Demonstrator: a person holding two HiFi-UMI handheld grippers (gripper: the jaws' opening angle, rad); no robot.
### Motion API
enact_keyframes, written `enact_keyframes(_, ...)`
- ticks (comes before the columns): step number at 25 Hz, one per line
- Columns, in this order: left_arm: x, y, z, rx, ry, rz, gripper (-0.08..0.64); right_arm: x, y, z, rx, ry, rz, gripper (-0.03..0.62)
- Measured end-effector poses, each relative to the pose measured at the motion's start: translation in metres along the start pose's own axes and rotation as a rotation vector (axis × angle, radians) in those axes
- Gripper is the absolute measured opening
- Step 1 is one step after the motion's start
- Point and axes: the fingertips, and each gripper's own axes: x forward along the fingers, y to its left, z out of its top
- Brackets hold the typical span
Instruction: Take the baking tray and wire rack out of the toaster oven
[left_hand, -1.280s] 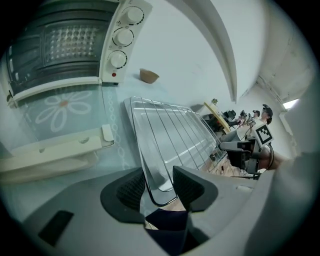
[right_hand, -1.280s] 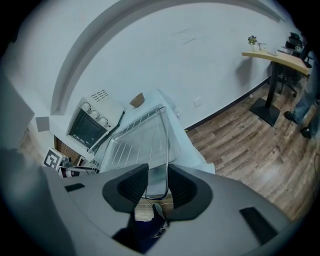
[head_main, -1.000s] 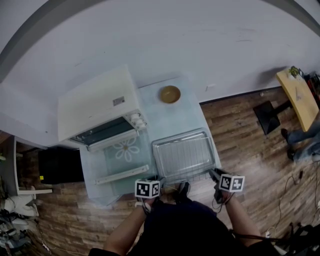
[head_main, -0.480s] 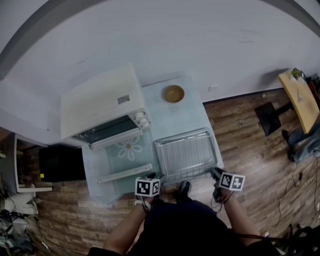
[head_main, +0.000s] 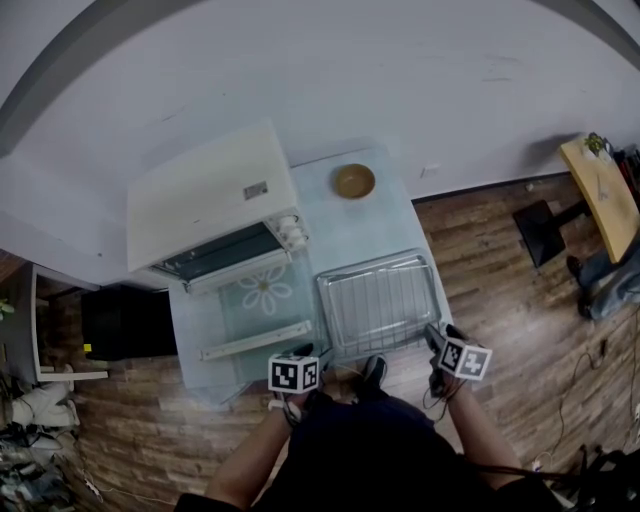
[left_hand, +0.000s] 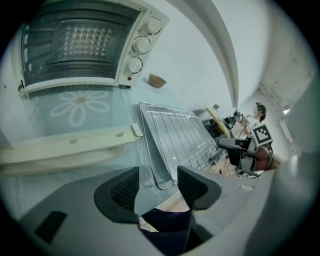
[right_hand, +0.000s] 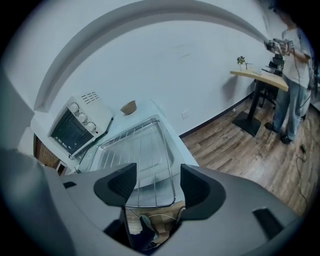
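**A:** White wall, wood floor (head_main: 500, 260), pale table (head_main: 350, 225). From the head view we're only seeing the toaster oven (head_main: 205, 195) from above.

**B:** Yeah, the left gripper view is showing us its inside and three knobs (left_hand: 141, 45). The right gripper view is catching a person (right_hand: 295, 75) by a desk (right_hand: 260, 77).

**A:** We're counting one baking tray (head_main: 327, 310) with one wire rack (head_main: 385, 305) lying on it, plus one bowl (head_main: 354, 181).

**B:** The tray's sitting on the table where it was a second ago. The left gripper (left_hand: 157, 182) and right gripper (right_hand: 152, 182) have just been opening and are gaping wide, gripping nothing.
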Motion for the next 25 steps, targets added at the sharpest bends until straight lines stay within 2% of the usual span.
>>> enact_keyframes(5,-0.018,0.002,0.009,0.002,-0.047,0.0,0.232,-0.014,0.012,0.032,-0.089,-0.123,-0.042,0.275)
enact_keyframes(10,-0.052,0.004,0.028,0.045,-0.126,-0.009,0.23,-0.018,0.05,0.059,-0.156,-0.223,0.019,0.224)
enact_keyframes(14,-0.094,0.016,0.057,0.118,-0.255,0.028,0.217,-0.018,0.099,0.08,-0.242,-0.285,0.077,0.19)
enact_keyframes(16,-0.118,0.027,0.076,0.152,-0.326,0.06,0.18,-0.016,0.128,0.087,-0.287,-0.301,0.118,0.174)
enact_keyframes(20,-0.165,0.048,0.102,0.194,-0.436,0.105,0.085,-0.017,0.193,0.097,-0.351,-0.33,0.217,0.067)
enact_keyframes(23,-0.193,0.061,0.115,0.219,-0.501,0.124,0.052,-0.022,0.232,0.103,-0.378,-0.354,0.269,0.013)
enact_keyframes(25,-0.208,0.068,0.119,0.226,-0.535,0.13,0.041,-0.031,0.256,0.108,-0.413,-0.385,0.299,0.006)
